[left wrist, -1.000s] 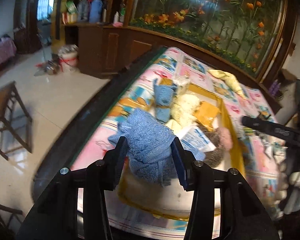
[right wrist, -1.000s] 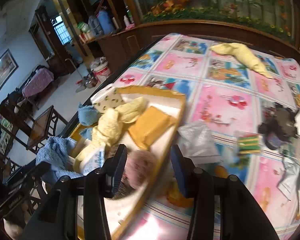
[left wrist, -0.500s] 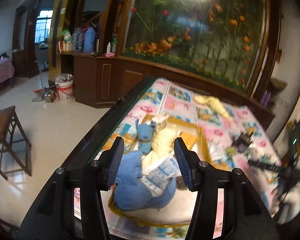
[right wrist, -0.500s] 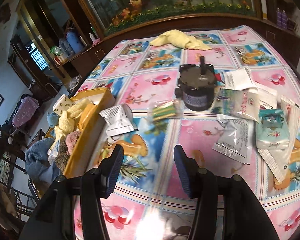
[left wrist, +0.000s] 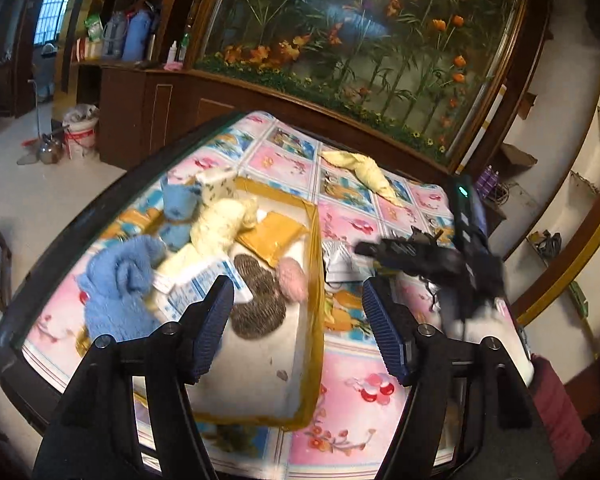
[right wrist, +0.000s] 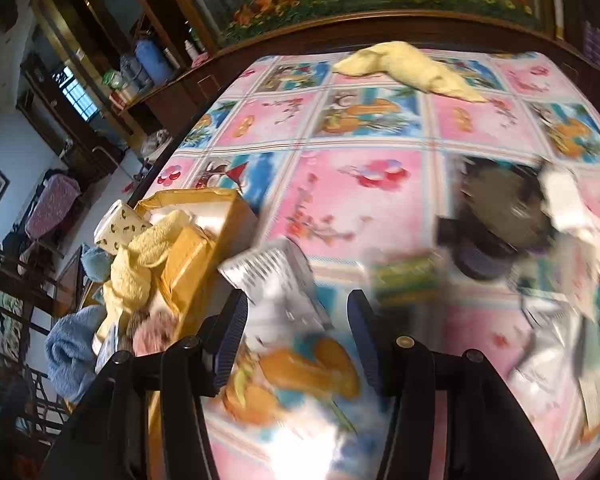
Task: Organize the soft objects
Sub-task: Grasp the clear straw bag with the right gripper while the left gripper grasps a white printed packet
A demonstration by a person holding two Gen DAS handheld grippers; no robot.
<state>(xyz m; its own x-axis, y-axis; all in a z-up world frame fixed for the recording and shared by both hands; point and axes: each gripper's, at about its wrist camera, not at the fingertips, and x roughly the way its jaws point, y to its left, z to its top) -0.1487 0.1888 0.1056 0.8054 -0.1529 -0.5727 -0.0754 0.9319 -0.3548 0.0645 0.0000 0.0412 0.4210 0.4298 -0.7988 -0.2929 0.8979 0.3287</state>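
Blue towel's dropped off, left gripper has just been opening and is empty now.
Towel sits at the tray's left edge; right gripper, jaws apart and empty, heads for the silver packet.

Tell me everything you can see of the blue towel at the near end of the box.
The blue towel is fluffy terry cloth, bunched into a loose roll with deep folds. It lies at the near left corner of the yellow-rimmed box, part of it spilling over the rim onto the tablecloth. A white printed packet and pale yellow cloth rest against it. No gripper touches it. The right wrist view shows the same slumped heap.
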